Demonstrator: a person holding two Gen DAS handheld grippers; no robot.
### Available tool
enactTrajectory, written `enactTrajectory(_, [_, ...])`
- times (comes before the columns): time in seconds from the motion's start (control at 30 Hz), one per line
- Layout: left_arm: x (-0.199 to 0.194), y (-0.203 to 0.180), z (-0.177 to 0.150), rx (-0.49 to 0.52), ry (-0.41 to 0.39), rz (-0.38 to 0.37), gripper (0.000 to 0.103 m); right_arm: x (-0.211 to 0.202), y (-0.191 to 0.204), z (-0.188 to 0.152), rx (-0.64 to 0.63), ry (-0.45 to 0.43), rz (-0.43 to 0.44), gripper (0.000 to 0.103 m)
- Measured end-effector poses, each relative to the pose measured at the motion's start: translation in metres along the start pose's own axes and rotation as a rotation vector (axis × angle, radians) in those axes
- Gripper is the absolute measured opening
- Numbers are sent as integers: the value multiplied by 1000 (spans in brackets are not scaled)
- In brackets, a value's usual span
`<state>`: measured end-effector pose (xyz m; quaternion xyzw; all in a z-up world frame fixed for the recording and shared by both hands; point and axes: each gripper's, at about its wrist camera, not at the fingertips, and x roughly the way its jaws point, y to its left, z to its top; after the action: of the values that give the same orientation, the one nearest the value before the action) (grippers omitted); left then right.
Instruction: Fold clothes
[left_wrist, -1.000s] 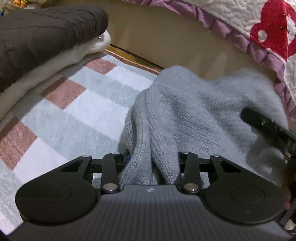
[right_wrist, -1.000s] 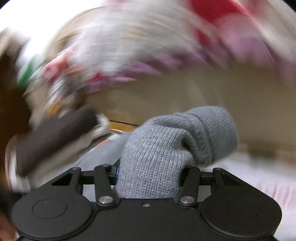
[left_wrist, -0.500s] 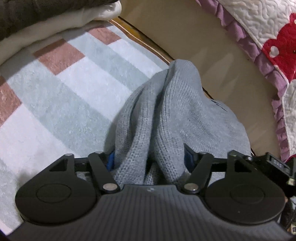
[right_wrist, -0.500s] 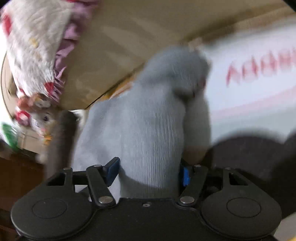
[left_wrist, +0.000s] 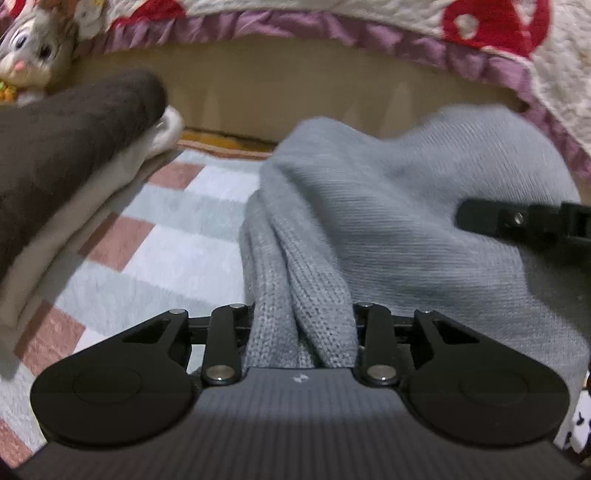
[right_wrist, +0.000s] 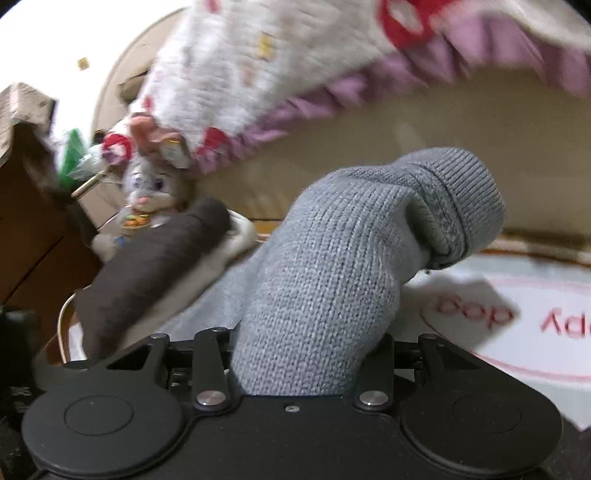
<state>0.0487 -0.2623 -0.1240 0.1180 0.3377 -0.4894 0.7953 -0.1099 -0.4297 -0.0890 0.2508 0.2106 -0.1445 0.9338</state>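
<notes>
Left wrist view: our left gripper (left_wrist: 301, 332) pinches bunched grey sweater (left_wrist: 388, 229), which spreads toward two o'clock over the checked rug (left_wrist: 177, 236); the folded stack (left_wrist: 62, 147) has returned at ten o'clock. Our right gripper (right_wrist: 306, 362) clamps a ribbed fold, now levelled from its half-second-ago tilt, stuffed rabbit (right_wrist: 147, 188) at ten o'clock.

Open rug (left_wrist: 173, 251) between folded pile (left_wrist: 62, 173) and sweater (left_wrist: 388, 221).
</notes>
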Motion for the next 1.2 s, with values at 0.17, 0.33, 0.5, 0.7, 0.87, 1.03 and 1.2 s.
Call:
enactTrajectory(0.17, [-37,-10,7,-35,-57,-61,29,-35,33,20,-65,-24,9,48])
enactTrajectory(0.33, [-82,-3,17,-94,-148,-62,29,-69,62,48,-75,-62,27,48])
enactTrajectory(0.5, [-146,13,12,-99,-268,15,29,-82,108,69,-141,-69,129,48])
enactTrajectory(0.7, [-210,68,0,-178,-353,126,28,-70,164,81,-157,-50,292,48])
enactTrajectory(0.87, [-240,134,38,-96,-328,208,28,-16,212,106,-155,-43,433,47])
enactTrajectory(1.03, [-247,219,121,-90,-341,222,28,51,244,142,-61,-66,587,47])
enactTrajectory(1.2, [-170,300,190,-221,-245,301,47,178,202,160,213,-10,642,59])
